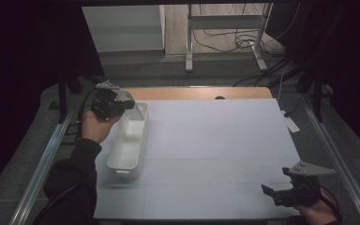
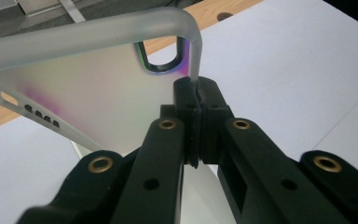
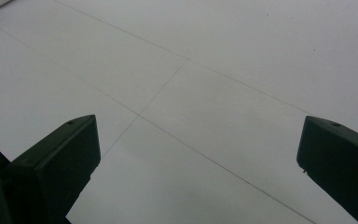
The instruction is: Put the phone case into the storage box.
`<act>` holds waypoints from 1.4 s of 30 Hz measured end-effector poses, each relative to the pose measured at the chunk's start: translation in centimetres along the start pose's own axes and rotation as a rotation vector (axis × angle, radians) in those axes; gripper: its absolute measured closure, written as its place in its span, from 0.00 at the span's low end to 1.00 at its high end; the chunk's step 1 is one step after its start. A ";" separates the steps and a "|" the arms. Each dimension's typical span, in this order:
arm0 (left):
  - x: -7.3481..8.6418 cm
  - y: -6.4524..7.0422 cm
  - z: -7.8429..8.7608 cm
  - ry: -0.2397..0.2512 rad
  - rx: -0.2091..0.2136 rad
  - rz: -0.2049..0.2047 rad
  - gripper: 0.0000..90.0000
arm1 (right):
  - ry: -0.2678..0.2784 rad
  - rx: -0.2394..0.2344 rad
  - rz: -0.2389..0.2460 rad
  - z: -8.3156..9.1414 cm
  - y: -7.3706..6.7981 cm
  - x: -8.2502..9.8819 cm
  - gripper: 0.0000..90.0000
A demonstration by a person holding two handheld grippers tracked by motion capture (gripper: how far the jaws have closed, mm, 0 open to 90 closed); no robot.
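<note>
A frosted, see-through phone case [image 2: 88,88] with a camera cut-out is pinched at its rim between my left gripper's [image 2: 196,91] jaws, which are shut on it. In the high view that left gripper [image 1: 115,104] hangs over the far end of a long white bin [image 1: 117,164] at the left of the white mat. My right gripper [image 1: 274,193] rests near the mat's front right corner. Its black jaws stand wide open in the right gripper view [image 3: 198,154], with bare mat between them.
A white mat [image 1: 215,150] covers the table, and a strip of bare wood [image 1: 197,93] shows at the far edge. Metal rails run along both sides. A small white device [image 1: 290,123] lies off the right edge. A metal stand [image 1: 225,21] and cables sit behind.
</note>
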State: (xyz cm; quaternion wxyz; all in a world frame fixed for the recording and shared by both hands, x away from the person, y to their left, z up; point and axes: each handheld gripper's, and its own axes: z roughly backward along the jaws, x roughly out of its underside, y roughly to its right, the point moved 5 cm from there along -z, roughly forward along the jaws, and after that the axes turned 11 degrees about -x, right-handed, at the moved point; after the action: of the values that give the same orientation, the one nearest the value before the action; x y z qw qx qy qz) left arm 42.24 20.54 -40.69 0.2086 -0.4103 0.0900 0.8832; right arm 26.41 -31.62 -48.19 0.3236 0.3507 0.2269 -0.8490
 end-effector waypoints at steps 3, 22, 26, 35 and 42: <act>-0.1 0.0 -0.3 -0.007 -0.005 0.002 0.99 | -0.001 0.002 0.000 0.0 0.0 0.0 0.00; 0.0 -0.5 -2.9 -0.049 -0.053 0.008 0.99 | 0.004 0.005 0.000 0.3 -0.1 0.1 0.00; 0.1 -0.6 -3.4 -0.059 -0.062 0.008 0.99 | 0.001 0.005 0.004 0.3 -0.1 0.1 0.00; 0.4 -0.8 -4.8 -0.076 -0.074 0.026 0.99 | -0.002 0.001 0.006 0.2 -0.1 0.2 0.00; 0.8 -0.8 -6.0 -0.092 -0.089 0.037 0.99 | -0.006 -0.002 0.010 0.1 -0.1 0.2 0.00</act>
State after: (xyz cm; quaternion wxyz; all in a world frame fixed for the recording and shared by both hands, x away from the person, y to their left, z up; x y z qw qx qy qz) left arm 46.25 19.56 -45.18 0.1775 -0.3766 0.0485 0.9079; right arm 26.16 -31.68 -48.20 0.3287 0.3489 0.2249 -0.8483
